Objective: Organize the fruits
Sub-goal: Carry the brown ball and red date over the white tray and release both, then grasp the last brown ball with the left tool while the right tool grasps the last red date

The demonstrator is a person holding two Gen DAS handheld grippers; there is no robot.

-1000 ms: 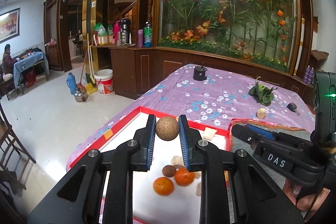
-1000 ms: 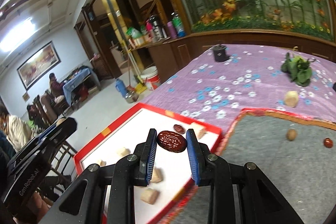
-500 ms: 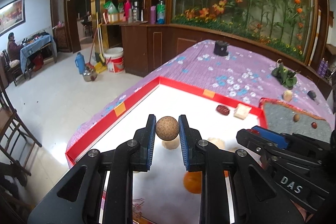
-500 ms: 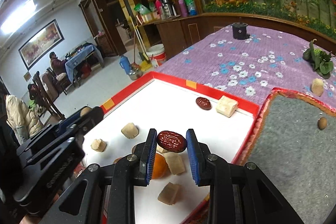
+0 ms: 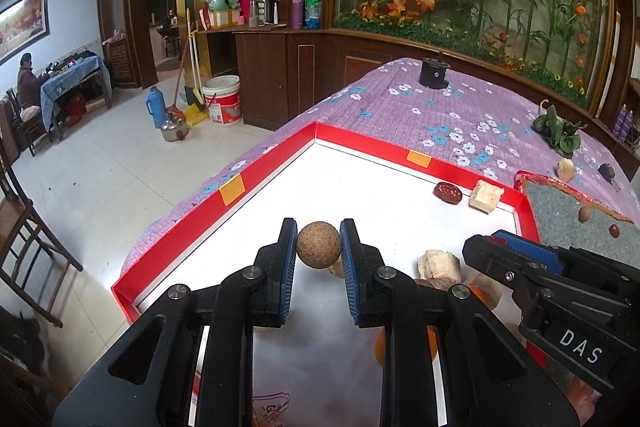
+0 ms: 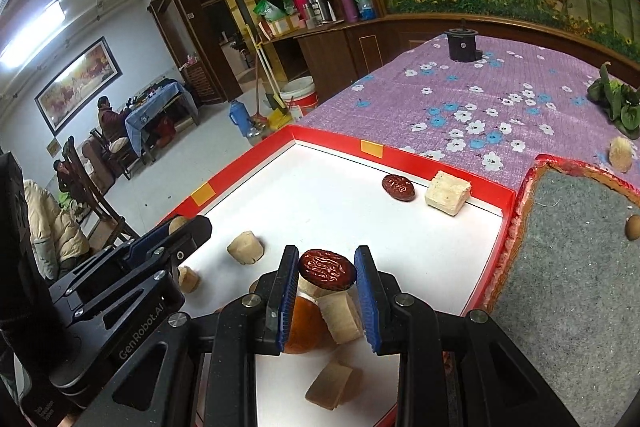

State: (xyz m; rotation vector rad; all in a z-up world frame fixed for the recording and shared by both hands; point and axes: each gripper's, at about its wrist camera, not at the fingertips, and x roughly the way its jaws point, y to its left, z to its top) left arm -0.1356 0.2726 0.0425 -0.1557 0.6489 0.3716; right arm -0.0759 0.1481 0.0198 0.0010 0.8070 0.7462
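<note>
1. The left gripper (image 5: 319, 245) has its fingers closed tight on a round brown fruit (image 5: 319, 245), clamped between the blue pads above the white floor of the red-rimmed tray (image 5: 360, 141).
2. The right gripper (image 6: 326, 269) has its fingers closed on a wrinkled red date (image 6: 327, 269), held across the pads over the same tray.
3. Just below the right fingers lie an orange fruit (image 6: 302, 323) and pale cut chunks (image 6: 340, 313).
4. Beyond the right fingers, near the tray's far rim, a second red date (image 6: 397, 187) lies just beside a pale block (image 6: 447, 192).
5. To the right of both fingers, a grey mat (image 6: 580, 267) lies on the bench (image 6: 460, 95) with its purple floral cloth.
</note>
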